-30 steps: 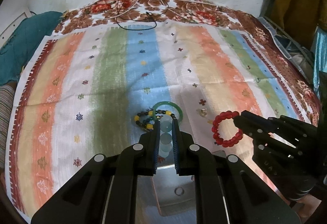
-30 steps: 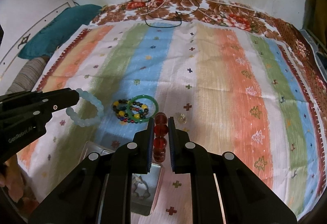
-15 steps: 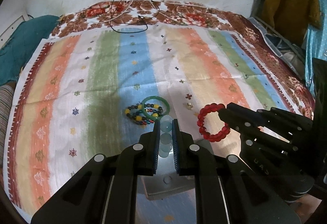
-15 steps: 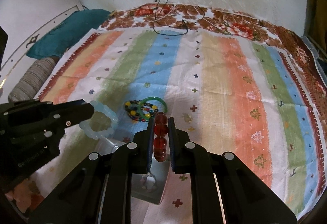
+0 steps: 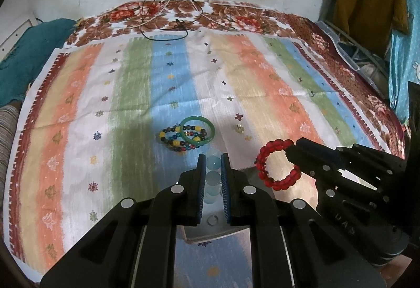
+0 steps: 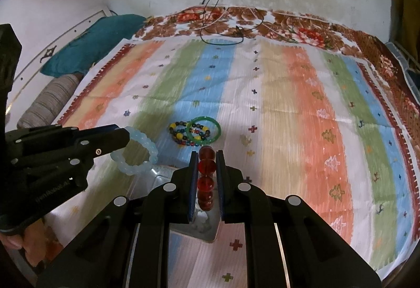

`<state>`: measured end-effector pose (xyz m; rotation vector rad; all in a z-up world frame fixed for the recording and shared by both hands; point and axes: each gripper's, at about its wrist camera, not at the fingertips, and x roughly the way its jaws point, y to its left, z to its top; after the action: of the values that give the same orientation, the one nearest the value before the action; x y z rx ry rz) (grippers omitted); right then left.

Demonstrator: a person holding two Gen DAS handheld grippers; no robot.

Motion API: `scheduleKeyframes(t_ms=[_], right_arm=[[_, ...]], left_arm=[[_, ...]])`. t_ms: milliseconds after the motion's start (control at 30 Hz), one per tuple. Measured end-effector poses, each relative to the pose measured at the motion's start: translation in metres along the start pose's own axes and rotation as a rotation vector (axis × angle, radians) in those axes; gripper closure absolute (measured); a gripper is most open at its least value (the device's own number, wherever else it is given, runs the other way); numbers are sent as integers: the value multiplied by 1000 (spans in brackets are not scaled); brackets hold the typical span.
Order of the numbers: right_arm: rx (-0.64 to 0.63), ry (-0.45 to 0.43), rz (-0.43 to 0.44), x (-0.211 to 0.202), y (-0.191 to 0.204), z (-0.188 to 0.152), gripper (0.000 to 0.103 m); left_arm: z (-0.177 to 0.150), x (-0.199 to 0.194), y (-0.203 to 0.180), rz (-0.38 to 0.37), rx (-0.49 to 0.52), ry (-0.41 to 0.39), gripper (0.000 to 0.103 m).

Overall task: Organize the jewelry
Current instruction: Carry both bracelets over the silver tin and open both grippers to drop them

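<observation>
At the far left edge of the bed a teal cloth (image 6: 92, 46) lies bunched by the wall, clear of the striped pastel bedspread with a brown floral border (image 5: 126, 114) that carries everything else. The left gripper (image 5: 213, 164) hangs above the near edge of the spread, its jaws pinching a pale blue translucent bead bracelet (image 6: 136, 154); from its own camera the beads sit in a row between the blue pads, and from the right wrist the loop hangs free off the fingertips, above the cloth.

Below and just behind both grippers, near the bedspread's near edge, lies a shiny metal tray with compartments (image 6: 162, 175); a small ring (image 5: 212, 219) rests in the part seen between the left gripper's fingers, and something pale and indistinct sits in the part seen under the right gripper.

Toward the middle of the spread, on the blue stripe, a multicoloured bead bracelet with yellow, black and blue beads (image 5: 170, 138) lies flat, and a smooth green bangle (image 5: 198, 129) overlaps its right side. Just right of them, on the white stripe, is a small glinting piece (image 5: 239, 127), too small to make out.

The right gripper (image 6: 207, 156) is clamped on a red translucent bead bracelet (image 5: 278, 164), which hangs as an open loop off the tips, above the tray's right end. A dark cable (image 5: 168, 25) trails across the far floral border.
</observation>
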<state>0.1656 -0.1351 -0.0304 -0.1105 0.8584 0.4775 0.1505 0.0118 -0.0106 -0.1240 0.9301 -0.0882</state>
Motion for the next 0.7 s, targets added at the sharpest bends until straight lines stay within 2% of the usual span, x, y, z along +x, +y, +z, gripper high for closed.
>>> scheduleKeyframes(t_ms=[500, 567, 600, 633, 700], right_arm=[[3, 41, 20, 0, 5, -21, 88], [8, 46, 10, 1, 4, -21, 79], [11, 40, -1, 0, 3, -21, 64], [14, 35, -10, 0, 2, -20, 59], [16, 35, -24, 1, 0, -19, 59]], left_arm=[[-20, -15, -7, -6, -9, -4, 92], [-21, -15, -7, 7, -12, 5, 88], [-22, -15, -5, 20, -16, 4, 77], [-21, -16, -3, 36, -28, -2, 73], [-20, -15, 4, 50, -50, -1, 71]])
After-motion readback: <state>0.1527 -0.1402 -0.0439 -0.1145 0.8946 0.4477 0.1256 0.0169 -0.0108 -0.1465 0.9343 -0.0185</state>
